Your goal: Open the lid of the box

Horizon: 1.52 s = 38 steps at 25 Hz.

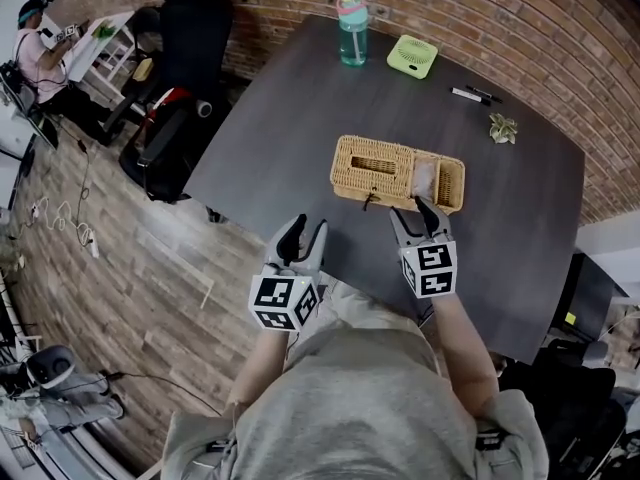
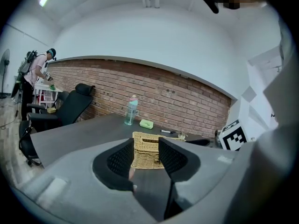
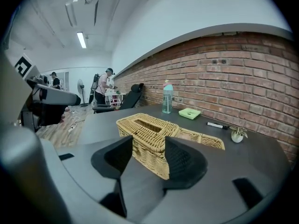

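You've got box (image 1: 373,170): tan woven wicker, rectangular, slot in top, upright mid dark table (image 1: 300,118). Lower woven section (image 1: 441,182) lies flat at its right end (lid or tray, can't tell).

The left gripper (image 1: 305,234) and the right gripper (image 1: 415,214) each have two grey fingers (image 1: 291,236), tapered toward the tips and lined inside with black, fine-ribbed pads (image 3: 181,160). Behind each pair of fingers sits a white marker cube (image 1: 284,301) printed with black square patterns. The person wears a grey short-sleeved T-shirt (image 1: 365,408).
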Each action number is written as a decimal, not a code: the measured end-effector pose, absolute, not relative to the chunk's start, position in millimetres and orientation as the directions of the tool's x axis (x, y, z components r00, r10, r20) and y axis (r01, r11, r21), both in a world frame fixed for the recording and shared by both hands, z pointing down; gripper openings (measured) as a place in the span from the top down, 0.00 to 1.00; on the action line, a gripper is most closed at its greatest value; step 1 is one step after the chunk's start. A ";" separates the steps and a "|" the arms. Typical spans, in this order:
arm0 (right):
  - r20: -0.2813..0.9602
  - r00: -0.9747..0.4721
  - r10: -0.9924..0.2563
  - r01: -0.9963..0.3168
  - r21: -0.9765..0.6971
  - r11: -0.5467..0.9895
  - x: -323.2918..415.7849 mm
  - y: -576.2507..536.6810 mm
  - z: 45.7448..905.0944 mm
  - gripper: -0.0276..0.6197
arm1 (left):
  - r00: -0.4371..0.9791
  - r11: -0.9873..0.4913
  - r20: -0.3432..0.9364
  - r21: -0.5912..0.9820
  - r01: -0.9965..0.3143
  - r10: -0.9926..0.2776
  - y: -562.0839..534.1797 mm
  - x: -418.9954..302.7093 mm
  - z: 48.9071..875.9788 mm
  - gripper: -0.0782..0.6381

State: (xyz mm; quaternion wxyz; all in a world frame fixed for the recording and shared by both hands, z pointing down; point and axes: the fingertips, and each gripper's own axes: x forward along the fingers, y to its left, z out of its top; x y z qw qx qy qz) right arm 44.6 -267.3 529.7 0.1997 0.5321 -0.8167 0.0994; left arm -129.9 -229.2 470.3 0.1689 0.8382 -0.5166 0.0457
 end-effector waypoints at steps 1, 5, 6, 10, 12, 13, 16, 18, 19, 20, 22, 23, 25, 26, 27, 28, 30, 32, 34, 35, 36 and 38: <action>0.441 -0.350 -0.827 -0.908 0.058 0.415 45.4 -270.4 533.2 0.64 | 0.462 -0.409 0.253 0.237 -0.881 -0.850 -233.2 -130.0 470.7 0.67; 0.473 -0.332 -0.816 -0.904 0.089 0.419 48.4 -281.1 547.5 0.63 | 0.467 -0.414 0.259 0.234 -0.880 -0.846 -246.8 -129.6 472.5 0.67; 0.479 -0.329 -0.814 -0.902 0.095 0.421 48.9 -283.4 550.9 0.63 | 0.467 -0.414 0.261 0.234 -0.880 -0.845 -249.6 -129.6 473.2 0.67; 0.501 -0.325 -0.802 -0.896 0.109 0.430 48.0 -290.9 561.5 0.63 | 0.466 -0.409 0.271 0.241 -0.880 -0.842 -257.6 -130.5 476.7 0.67; 0.511 -0.323 -0.797 -0.895 0.109 0.433 46.7 -293.0 564.2 0.63 | 0.469 -0.410 0.279 0.245 -0.879 -0.838 -259.1 -130.5 479.5 0.67; 0.516 -0.321 -0.795 -0.894 0.113 0.434 46.2 -294.1 565.1 0.63 | 0.469 -0.410 0.283 0.246 -0.879 -0.837 -259.7 -130.4 480.8 0.67; 0.526 -0.304 -0.794 -0.887 0.147 0.437 46.2 -298.1 568.8 0.63 | 0.467 -0.407 0.292 0.246 -0.880 -0.835 -261.6 -130.2 483.9 0.67; 0.527 -0.293 -0.798 -0.884 0.168 0.436 47.2 -299.9 570.6 0.63 | 0.467 -0.406 0.296 0.245 -0.880 -0.834 -261.9 -129.2 485.6 0.67; 0.526 -0.290 -0.799 -0.883 0.174 0.436 47.7 -300.1 571.1 0.63 | 0.467 -0.407 0.298 0.245 -0.880 -0.832 -261.6 -128.2 486.3 0.67; 0.526 -0.290 -0.800 -0.882 0.177 0.436 48.0 -300.1 571.3 0.63 | 0.469 -0.408 0.300 0.245 -0.880 -0.831 -261.2 -127.2 486.8 0.67; 0.524 -0.292 -0.800 -0.881 0.178 0.439 47.6 -300.3 571.1 0.63 | 0.471 -0.411 0.302 0.244 -0.878 -0.829 -260.7 -126.0 487.4 0.67; 0.524 -0.293 -0.800 -0.881 0.176 0.439 47.1 -300.4 571.1 0.63 | 0.473 -0.412 0.302 0.244 -0.878 -0.828 -260.7 -125.8 487.4 0.67; 0.524 -0.293 -0.800 -0.882 0.174 0.437 46.7 -300.9 570.8 0.63 | 0.477 -0.417 0.301 0.244 -0.876 -0.826 -260.3 -124.8 487.6 0.67; 0.524 -0.292 -0.800 -0.882 0.175 0.437 46.9 -300.9 570.7 0.63 | 0.479 -0.419 0.301 0.243 -0.875 -0.824 -259.7 -124.0 487.8 0.67; 0.527 -0.290 -0.799 -0.882 0.176 0.436 47.3 -300.6 571.1 0.63 | 0.481 -0.421 0.301 0.243 -0.874 -0.824 -258.9 -123.2 488.0 0.67; 0.530 -0.287 -0.798 -0.883 0.177 0.436 47.7 -300.3 571.6 0.63 | 0.482 -0.422 0.302 0.243 -0.873 -0.823 -258.1 -122.7 488.1 0.67; 0.532 -0.282 -0.798 -0.883 0.181 0.433 47.6 -300.1 570.8 0.63 | 0.484 -0.424 0.300 0.245 -0.872 -0.822 -256.9 -122.7 487.4 0.67; 0.526 -0.278 -0.804 -0.882 0.192 0.430 47.4 -300.4 567.2 0.63 | 0.484 -0.424 0.295 0.246 -0.872 -0.824 -256.0 -123.8 485.9 0.67; 0.519 -0.271 -0.811 -0.879 0.208 0.428 48.1 -300.1 562.3 0.63 | 0.482 -0.423 0.290 0.246 -0.872 -0.827 -254.8 -125.0 484.5 0.67; 0.515 -0.269 -0.814 -0.878 0.216 0.427 48.5 -300.0 559.8 0.63 | 0.482 -0.422 0.288 0.246 -0.872 -0.828 -254.2 -125.5 484.0 0.67; 0.510 -0.268 -0.817 -0.878 0.220 0.425 48.7 -300.2 557.3 0.63 | 0.482 -0.422 0.286 0.246 -0.873 -0.828 -253.7 -125.8 483.7 0.67; 0.500 -0.269 -0.823 -0.878 0.225 0.423 48.4 -301.0 552.9 0.63 | 0.481 -0.422 0.283 0.246 -0.873 -0.830 -252.8 -127.0 483.2 0.67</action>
